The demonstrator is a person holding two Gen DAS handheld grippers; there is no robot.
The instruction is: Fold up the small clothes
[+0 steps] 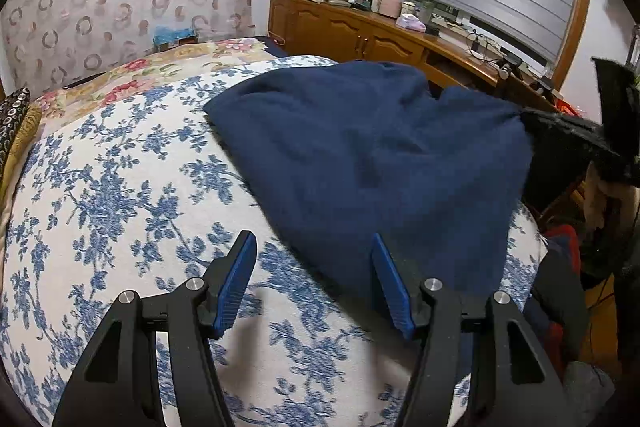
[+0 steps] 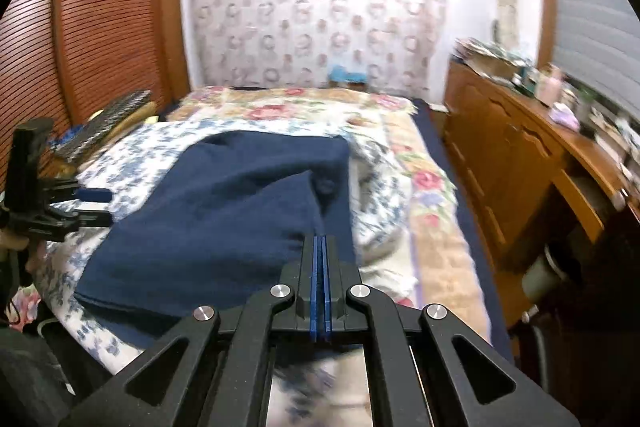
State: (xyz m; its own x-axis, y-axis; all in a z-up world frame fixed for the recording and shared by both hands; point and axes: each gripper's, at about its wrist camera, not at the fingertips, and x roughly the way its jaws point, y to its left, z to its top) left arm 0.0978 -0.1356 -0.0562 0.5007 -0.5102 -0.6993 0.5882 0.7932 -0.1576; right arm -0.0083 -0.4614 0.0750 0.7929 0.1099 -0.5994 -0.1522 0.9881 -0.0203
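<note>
While the left gripper (image 1: 314,247) hangs open at the navy garment's (image 1: 372,163) six o'clock edge on the floral bedspread (image 1: 120,187), the right gripper (image 2: 320,241) apparently pinches its three o'clock edge.

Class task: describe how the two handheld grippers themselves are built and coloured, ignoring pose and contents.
The left gripper and the right gripper look alike: black angular linkage arms with triangular cut-outs, round silver pivot pins, and flat blue ribbed pads on the fingers. No cables or markings show.
</note>
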